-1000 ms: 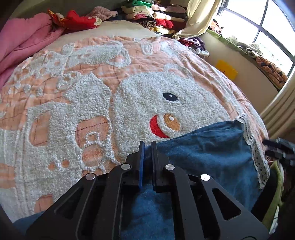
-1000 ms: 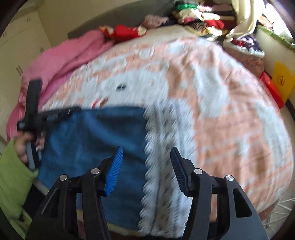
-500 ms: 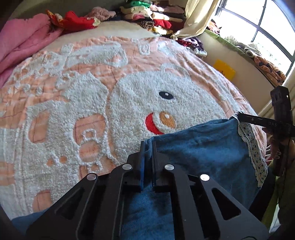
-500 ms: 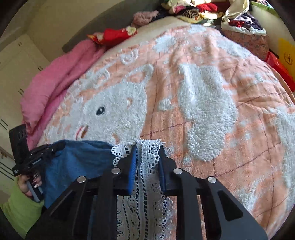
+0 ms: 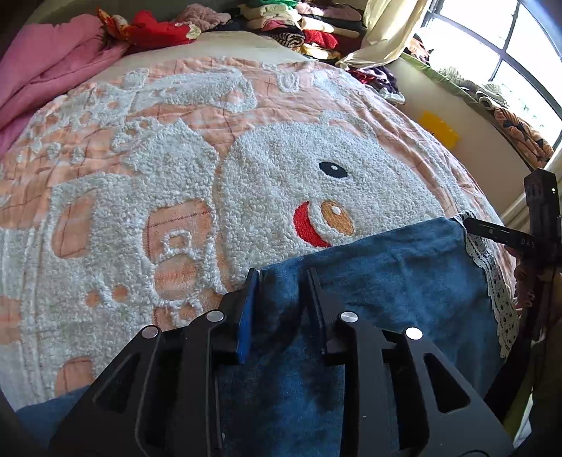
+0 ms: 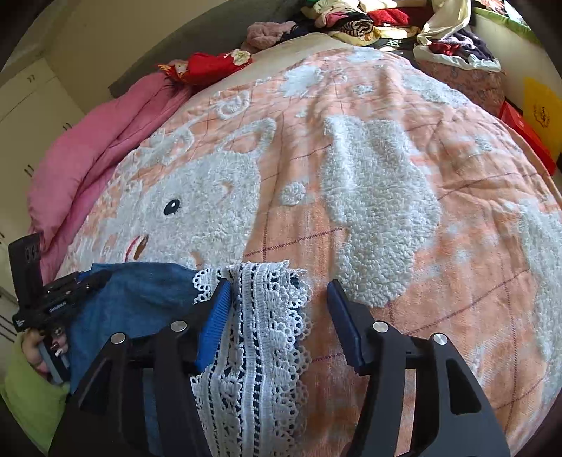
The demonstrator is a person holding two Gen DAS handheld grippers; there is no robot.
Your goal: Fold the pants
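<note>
Pants (image 5: 379, 291) of blue denim lie at the near edge of the bed, on an orange bedspread (image 5: 196, 147) with a white fluffy bear figure. Their far edge is a straight fold line that runs between the two tools, and a white lace trim (image 6: 256, 337) borders the right end of the cloth.

Left tool (image 5: 282, 277) has just been opening: its jaws stand a little apart, with the left corner of the denim fold lying between them, and the pads do not press on the cloth. Right tool (image 6: 281, 291) has also just been opening. Its jaws are spread wide over the lace trim; the left blue pad touches the side of the lace, the right pad is apart from it, over the bedspread.

In the right wrist view, a hand (image 6: 42, 348) in a green sleeve holds the handle of the left tool at the left end of the pants. A pink quilt (image 6: 87, 147) lies along the left side of the bed, and piles of clothes (image 5: 302, 24) are at the far end.
</note>
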